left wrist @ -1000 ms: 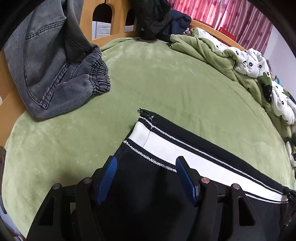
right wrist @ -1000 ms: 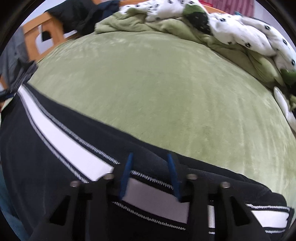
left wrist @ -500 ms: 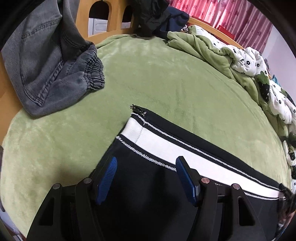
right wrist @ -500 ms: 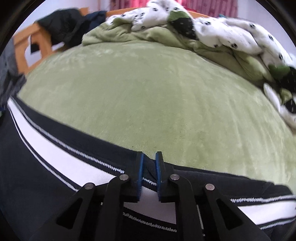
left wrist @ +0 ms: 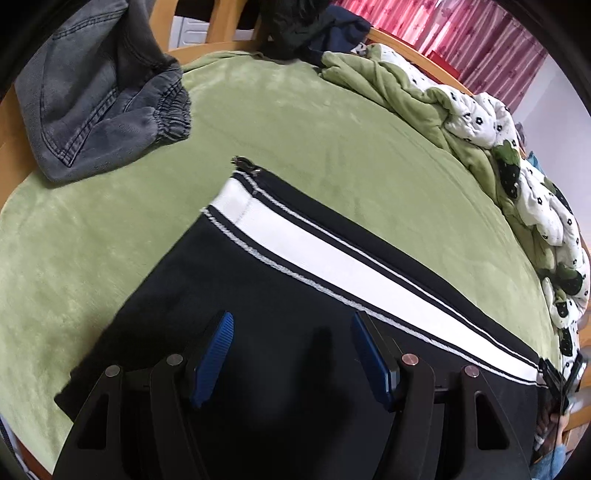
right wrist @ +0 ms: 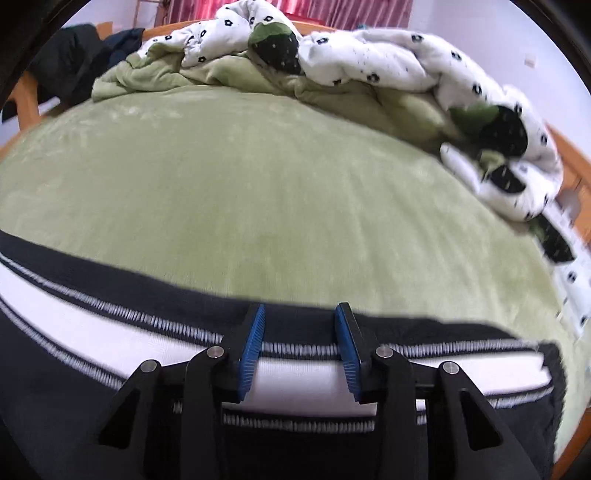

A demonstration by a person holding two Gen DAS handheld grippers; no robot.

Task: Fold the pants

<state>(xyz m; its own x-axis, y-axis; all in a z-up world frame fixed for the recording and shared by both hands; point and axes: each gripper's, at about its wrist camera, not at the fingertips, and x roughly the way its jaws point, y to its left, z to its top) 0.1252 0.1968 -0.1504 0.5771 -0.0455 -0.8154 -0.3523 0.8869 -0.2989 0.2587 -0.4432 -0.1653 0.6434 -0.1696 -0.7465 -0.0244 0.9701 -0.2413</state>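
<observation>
Black pants [left wrist: 332, 266] with a broad white side stripe lie flat on the green bed cover [left wrist: 332, 122]. A small zipper shows at the leg end at the top left of the pants. My left gripper [left wrist: 292, 321] hovers open over the plain black cloth, with nothing pinched between its blue pads. In the right wrist view the same pants [right wrist: 110, 343] run across the bottom. My right gripper [right wrist: 301, 314] stands over their far edge by the stripe. Its jaws are opening, and the pads do not press on the cloth that lies flat beneath them.
Grey jeans [left wrist: 99, 96] hang over the wooden bed frame [left wrist: 7, 122] at the left. Dark clothes [left wrist: 306, 26] sit on the headboard. A crumpled green and white quilt [right wrist: 332, 66] fills the far side of the bed. Red curtains [left wrist: 461, 33] hang behind.
Half a second ago the right jaws pinched a fold at the pants' edge; now they stand apart and the cloth lies flat. The left gripper has drawn back, so more of the leg shows.
</observation>
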